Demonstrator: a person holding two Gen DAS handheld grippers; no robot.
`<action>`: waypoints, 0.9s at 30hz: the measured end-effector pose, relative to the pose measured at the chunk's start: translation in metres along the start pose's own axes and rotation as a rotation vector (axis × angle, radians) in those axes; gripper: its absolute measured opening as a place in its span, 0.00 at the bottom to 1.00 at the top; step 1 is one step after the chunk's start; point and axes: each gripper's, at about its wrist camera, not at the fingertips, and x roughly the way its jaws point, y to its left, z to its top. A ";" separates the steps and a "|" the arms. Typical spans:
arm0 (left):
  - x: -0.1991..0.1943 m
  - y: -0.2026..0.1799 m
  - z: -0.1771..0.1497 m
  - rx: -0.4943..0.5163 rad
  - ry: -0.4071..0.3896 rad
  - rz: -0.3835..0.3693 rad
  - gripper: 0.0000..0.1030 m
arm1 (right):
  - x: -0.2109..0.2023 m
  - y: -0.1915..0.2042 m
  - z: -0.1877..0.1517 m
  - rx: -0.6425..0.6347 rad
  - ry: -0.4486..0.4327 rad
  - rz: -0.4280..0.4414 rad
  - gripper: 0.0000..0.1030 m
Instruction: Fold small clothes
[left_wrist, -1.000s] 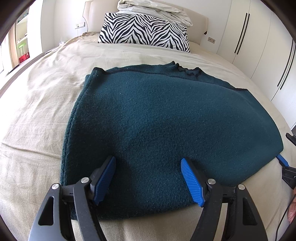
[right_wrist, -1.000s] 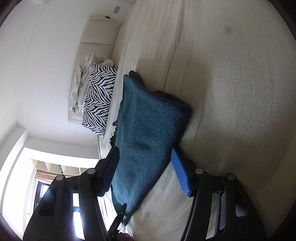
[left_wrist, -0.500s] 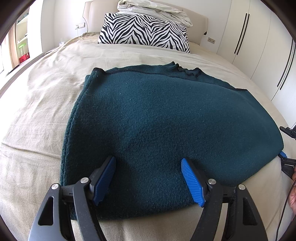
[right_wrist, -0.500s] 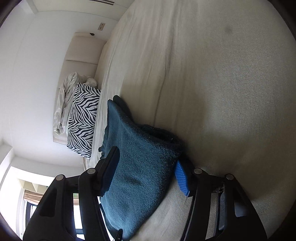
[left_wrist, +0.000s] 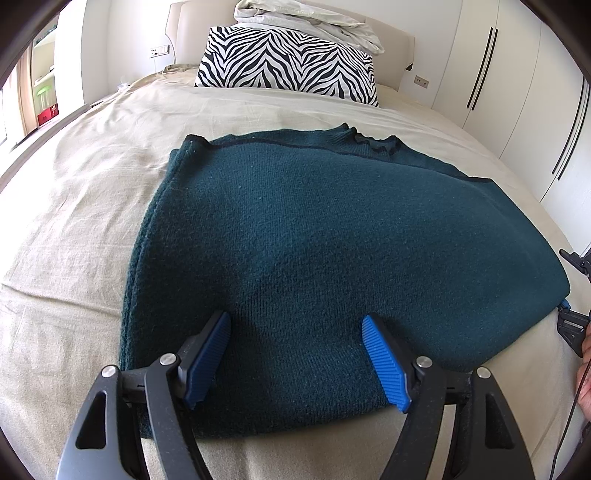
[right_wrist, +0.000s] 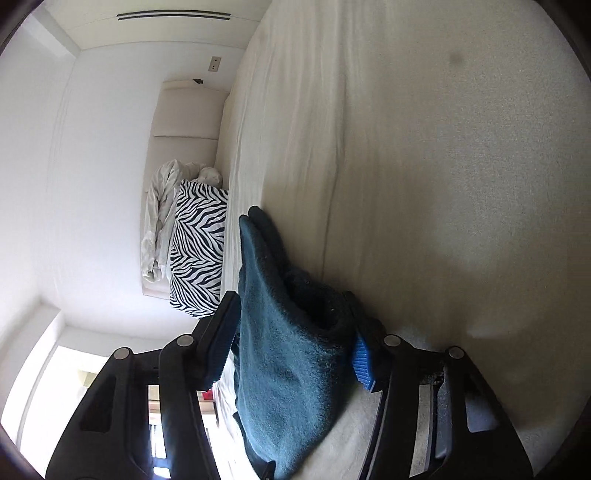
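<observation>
We see dark teal knit sweater (left_wrist: 332, 236) spread flat mid-bed (left_wrist: 74, 229), already folded to rough rectangle, zebra pillow (left_wrist: 288, 62) way behind it at headboard. Left gripper (left_wrist: 295, 354) hovers over near-left hem, blue fingers (left_wrist: 208, 354) spread wide, nothing pinched; our guess is it's parked there ready to grab that corner. Right gripper (right_wrist: 291, 339) comes in sideways at right edge, fingers closing with thick folded edge of sweater between them, probably so both corners lift together for next fold. Can't tell if pads press yet.
</observation>
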 end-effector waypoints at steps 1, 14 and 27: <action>0.000 0.000 0.000 0.000 0.000 0.000 0.74 | 0.004 0.004 0.000 -0.019 0.014 -0.013 0.47; 0.000 -0.004 0.003 0.007 0.003 0.009 0.74 | 0.066 0.051 -0.008 -0.168 0.131 0.010 0.49; -0.006 -0.030 0.072 -0.076 -0.065 -0.160 0.66 | 0.083 0.025 0.006 -0.201 0.155 -0.014 0.11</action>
